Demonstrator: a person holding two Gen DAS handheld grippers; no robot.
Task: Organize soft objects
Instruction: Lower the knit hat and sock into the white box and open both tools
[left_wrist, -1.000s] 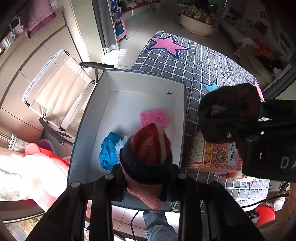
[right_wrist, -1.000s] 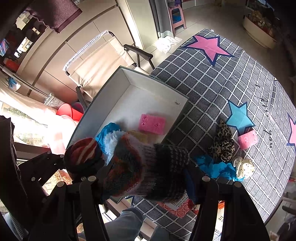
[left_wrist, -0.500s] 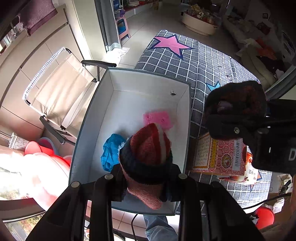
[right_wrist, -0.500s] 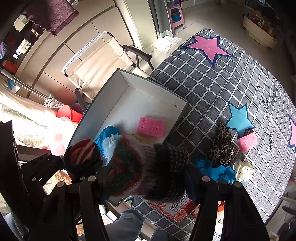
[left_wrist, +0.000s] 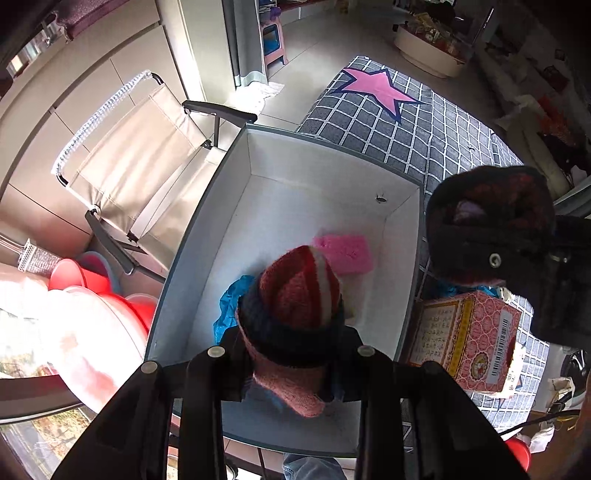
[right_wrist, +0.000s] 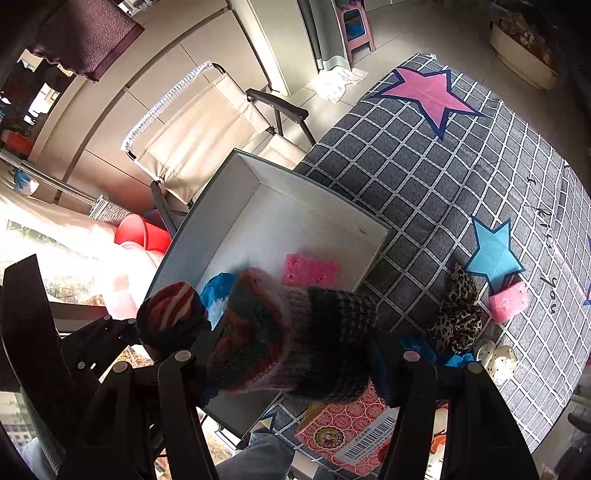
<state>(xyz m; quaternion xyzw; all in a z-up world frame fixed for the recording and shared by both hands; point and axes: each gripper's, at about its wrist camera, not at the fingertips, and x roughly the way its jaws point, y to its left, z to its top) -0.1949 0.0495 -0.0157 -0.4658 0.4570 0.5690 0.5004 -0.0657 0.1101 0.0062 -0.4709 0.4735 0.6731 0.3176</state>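
Left claw (left_wrist: 291, 354): shut tight on a red-and-white striped knitted hat with a dark blue band and pink cuff (left_wrist: 295, 302), pointing straight down over the near end of the box
Right claw (right_wrist: 291, 362): held about half open, its pads pressed on a bulky multicoloured knitted hat in red, green, grey and dark wool (right_wrist: 295, 332), tilted steeply down at the box's near right corner
Box: a large open rectangular box, grey outside and white inside (left_wrist: 306, 206), stood on the grey checked cloth with pink and blue stars (right_wrist: 424, 177)
In the box: a pink rectangular sponge (left_wrist: 345, 253) lay on the white floor near the right wall; a crumpled bright blue cloth (left_wrist: 229, 306) lay at the near left, partly hidden under the striped hat
Outside the box: a leopard-print fabric piece (right_wrist: 458, 317), a second pink sponge block (right_wrist: 508, 301), a blue crumpled cloth (right_wrist: 417, 345) and a white dotted soft item (right_wrist: 496, 360) lay on the checked cloth to the right
Carton: a pink patterned cardboard box with a barcode (left_wrist: 465, 339) sat just beside the big box's right wall
Background: a beige folding chair (left_wrist: 140, 162) stood beyond the box's left side
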